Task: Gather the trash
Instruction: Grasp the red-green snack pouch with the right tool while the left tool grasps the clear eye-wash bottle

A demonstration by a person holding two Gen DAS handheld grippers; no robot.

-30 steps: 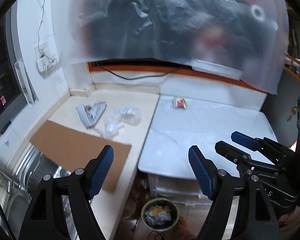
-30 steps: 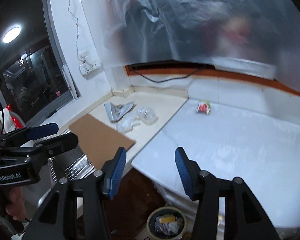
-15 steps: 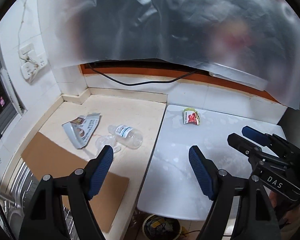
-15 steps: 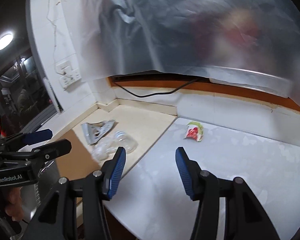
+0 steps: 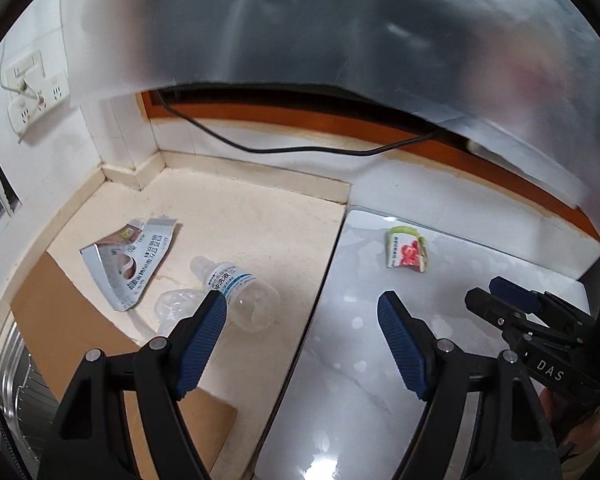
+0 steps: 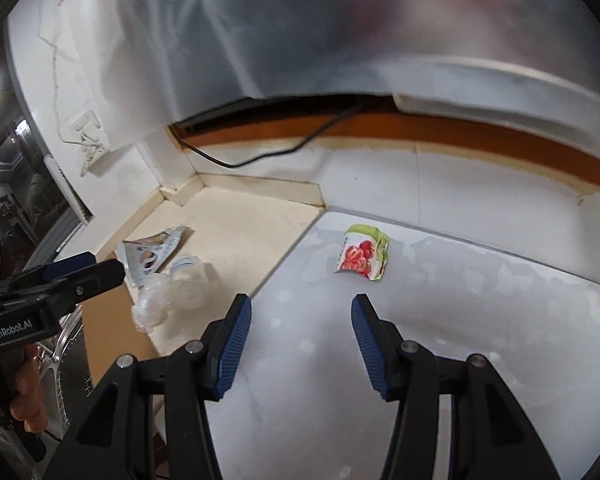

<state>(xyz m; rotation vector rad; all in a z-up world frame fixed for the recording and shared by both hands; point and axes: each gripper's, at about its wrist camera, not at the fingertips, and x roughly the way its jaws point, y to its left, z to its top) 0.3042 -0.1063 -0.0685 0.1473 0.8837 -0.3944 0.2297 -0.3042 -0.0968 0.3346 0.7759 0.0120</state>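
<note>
A green and red snack wrapper [image 5: 406, 253] lies on the white marble top; it also shows in the right wrist view [image 6: 362, 253]. A clear plastic bottle [image 5: 238, 291] lies on its side on the cream counter, next to crumpled clear plastic [image 5: 172, 303] and a torn silver packet [image 5: 130, 266]. My left gripper [image 5: 302, 310] is open and empty above the seam between the two counters, its left fingertip in front of the bottle. My right gripper [image 6: 300, 310] is open and empty, short of the wrapper.
A brown cardboard sheet [image 5: 72, 326] covers part of a steel sink [image 5: 16, 384] at the left. A black cable [image 5: 284, 148] runs along the back wall under a hanging plastic sheet [image 5: 340, 28]. A wall socket [image 5: 36, 92] is at the far left.
Both grippers have moved forward and lower over the counter; the trash items look larger and closer. The floor bin has dropped out of view. Both stay open.
</note>
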